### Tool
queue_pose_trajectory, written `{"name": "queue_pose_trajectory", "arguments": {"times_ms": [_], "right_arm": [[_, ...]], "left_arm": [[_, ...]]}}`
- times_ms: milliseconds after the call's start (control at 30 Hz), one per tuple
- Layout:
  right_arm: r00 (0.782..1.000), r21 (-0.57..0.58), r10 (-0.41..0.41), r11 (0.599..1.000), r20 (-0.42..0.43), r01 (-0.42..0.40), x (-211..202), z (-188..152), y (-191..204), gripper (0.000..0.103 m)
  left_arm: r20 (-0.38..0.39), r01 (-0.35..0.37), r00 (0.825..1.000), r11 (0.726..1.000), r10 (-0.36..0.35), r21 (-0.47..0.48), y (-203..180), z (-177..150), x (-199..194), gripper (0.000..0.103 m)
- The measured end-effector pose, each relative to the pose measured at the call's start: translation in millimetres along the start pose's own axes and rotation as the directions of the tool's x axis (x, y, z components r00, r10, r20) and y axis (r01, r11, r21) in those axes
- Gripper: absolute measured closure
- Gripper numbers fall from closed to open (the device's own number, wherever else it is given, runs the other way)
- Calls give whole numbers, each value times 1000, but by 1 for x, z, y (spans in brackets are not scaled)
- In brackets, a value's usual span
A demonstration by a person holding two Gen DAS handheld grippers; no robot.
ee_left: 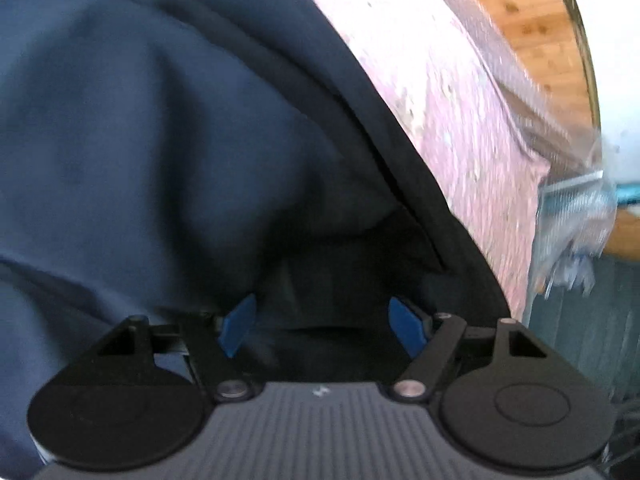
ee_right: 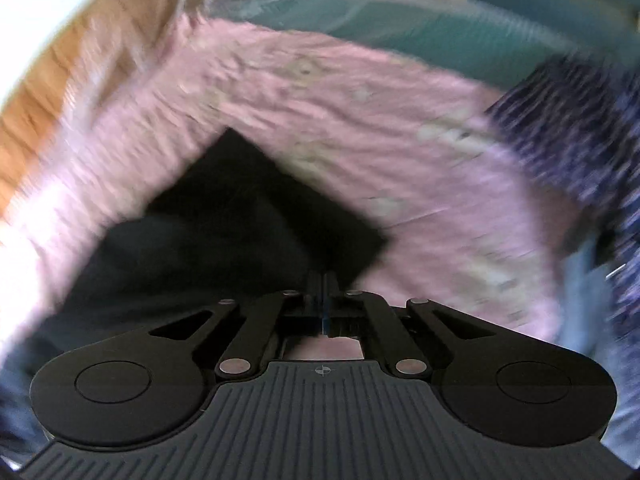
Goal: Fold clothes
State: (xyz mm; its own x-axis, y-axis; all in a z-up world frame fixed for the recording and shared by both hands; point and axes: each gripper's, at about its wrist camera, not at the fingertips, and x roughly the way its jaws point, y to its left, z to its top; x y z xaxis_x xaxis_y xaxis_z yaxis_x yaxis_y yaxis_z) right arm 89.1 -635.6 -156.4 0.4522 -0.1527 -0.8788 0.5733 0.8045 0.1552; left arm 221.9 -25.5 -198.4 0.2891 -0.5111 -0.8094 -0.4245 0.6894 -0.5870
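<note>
Right gripper [ee_right: 323, 300]: jaws clenched together, a corner of the dark navy fabric garment [ee_right: 248, 208] pinched between the blue pads; the cloth runs forward from the tips as a dark pointed flap. View heavily blurred.

Left gripper [ee_left: 322, 326]: jaws released and standing wide, blue fingertips [ee_left: 238, 330] spread over the same navy garment. Cloth lies between and under them, but the pads do not appear to press it. Nothing held on this side.

Garment lies spread across the pink textured cover [ee_left: 452, 128], apparently a bed or padded surface; its dark hem curves along the pink in the left view.

Step in hand, as I judge it: a fold being set up, one corner secured on the right, the left side not yet taken. The next move calls for the left gripper to close on the hem beneath it, then both carry the edge over together, evenly, so the cloth does not skew.

Further out: crinkled clear plastic wrapping [ee_left: 572, 216] at the cover's edge, wooden floor [ee_left: 532, 28] beyond. In the right view, a dark speckled cloth [ee_right: 576, 132] lies near on the pink, perhaps within the fold's landing area. Teal surface [ee_right: 360, 16] behind it.
</note>
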Motion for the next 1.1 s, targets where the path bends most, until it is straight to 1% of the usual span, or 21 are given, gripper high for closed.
{"name": "queue_pose_trajectory", "arguments": {"times_ms": [67,133,167,200,233,267,333,433,500,567,600,633,700,733,800,833,867,933,1000,1067,1100], "right_arm": [[996,-125,-91,988,17,92,-2,-3,6,102],[994,-292,-69,952,87,91,-19,-5,31,93],[993,-372,-27,926,114,68,-27,-6,46,90],[992,-449,56,894,117,2,-34,-7,69,76],[984,-521,149,850,100,-76,-40,-10,95,57],[969,-588,237,795,74,-150,-44,-15,123,51],[921,-700,390,656,-5,-282,-48,-30,188,51],[824,-833,545,377,-153,-404,-53,-70,294,50],[753,-873,603,181,-265,-452,-60,-104,363,45],[700,-886,616,5,-362,-463,-65,-139,422,29],[680,-888,612,-82,-403,-453,-64,-155,448,27],[673,-887,599,-153,-434,-435,-61,-169,471,25],[695,-885,550,-250,-464,-393,-47,-195,510,25],[713,-880,516,-281,-475,-383,-37,-206,527,29],[748,-853,417,-331,-516,-403,-15,-219,553,46],[757,-843,384,-346,-529,-413,-9,-222,559,75],[757,-840,381,-354,-531,-411,-12,-221,558,102],[757,-835,375,-370,-535,-407,-17,-220,557,103],[732,-834,414,-378,-541,-402,-40,-207,542,103],[722,-843,447,-383,-528,-379,-60,-196,521,103],[729,-854,460,-382,-507,-353,-64,-192,512,103]], "left_arm": [[50,0,999,999,2,-38,14,0,-16,28],[101,2,995,997,6,-75,30,0,-33,28],[127,4,992,996,8,-94,38,0,-41,28],[155,1,988,993,17,-116,47,1,-50,28],[183,-2,983,990,28,-140,58,1,-60,28],[216,-3,975,985,40,-171,69,1,-71,28],[282,5,957,971,65,-240,94,-1,-94,28],[355,33,931,948,86,-316,126,-9,-127,28],[391,52,915,934,97,-353,142,-18,-145,27],[420,70,901,921,106,-384,157,-30,-163,27],[432,79,895,914,111,-398,162,-36,-169,27],[443,90,889,906,115,-415,168,-42,-174,26],[464,115,878,887,120,-447,182,-52,-186,26],[475,133,872,878,117,-460,183,-51,-189,26],[502,173,859,867,99,-468,187,-48,-196,26],[516,187,851,866,92,-463,184,-44,-197,26],[531,199,843,867,86,-456,186,-37,-203,26],[563,215,823,872,81,-440,193,-14,-217,24],[588,219,804,876,86,-429,196,17,-221,18],[586,237,808,876,62,-420,199,53,-211,16],[582,247,812,875,47,-416,200,71,-206,16]]}}
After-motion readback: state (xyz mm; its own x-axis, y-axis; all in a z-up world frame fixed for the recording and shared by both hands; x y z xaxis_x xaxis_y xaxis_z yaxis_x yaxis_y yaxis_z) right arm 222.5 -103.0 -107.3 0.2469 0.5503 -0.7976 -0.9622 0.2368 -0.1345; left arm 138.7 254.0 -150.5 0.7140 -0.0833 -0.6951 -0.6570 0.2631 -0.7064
